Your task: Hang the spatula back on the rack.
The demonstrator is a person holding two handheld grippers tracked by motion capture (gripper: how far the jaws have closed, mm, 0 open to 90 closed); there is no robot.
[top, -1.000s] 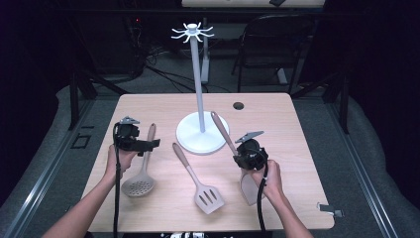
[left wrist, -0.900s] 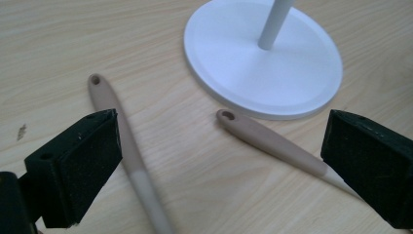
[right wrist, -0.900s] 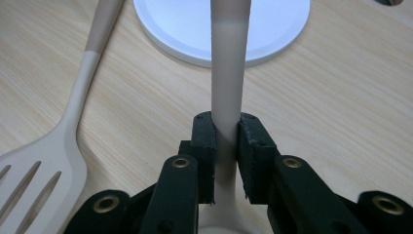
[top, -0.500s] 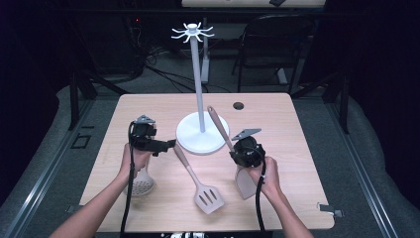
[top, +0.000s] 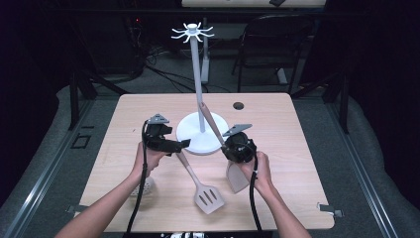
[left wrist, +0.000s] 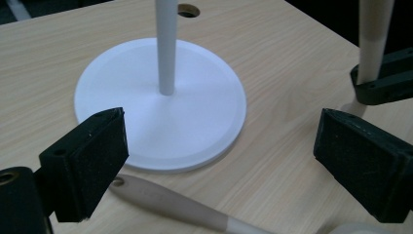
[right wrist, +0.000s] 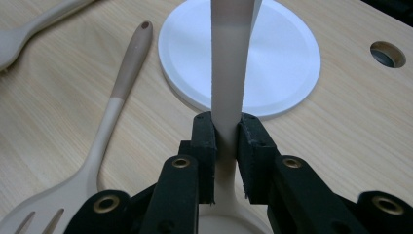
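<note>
The right gripper (top: 233, 147) has its jaws clamped tight on the handle of a pale spatula (top: 236, 176), which it holds tilted so the handle's tip leans up toward the pole of the white hanging stand (top: 197, 74) while the blade hangs low near the table (top: 297, 163). The left gripper (top: 181, 145) hangs beside the stand's round base (left wrist: 160, 107) with its jaws spread wide and nothing between them. A slotted turner (top: 208, 197) lies flat on the table between the two hands, its handle running up under the left gripper, and a skimmer (top: 145, 186) peeks out beneath the left forearm. My guess is the spatula is headed for one of the hooks at the top (top: 192, 32). The trouble I would expect: the hooks are high and thin, and the hole in the handle's end is small, so a slight miss could knock the pole and tip or slide the light stand. Gripped this low, the handle could also swivel between the pads, and the open left gripper may be needed to steady the base
</note>
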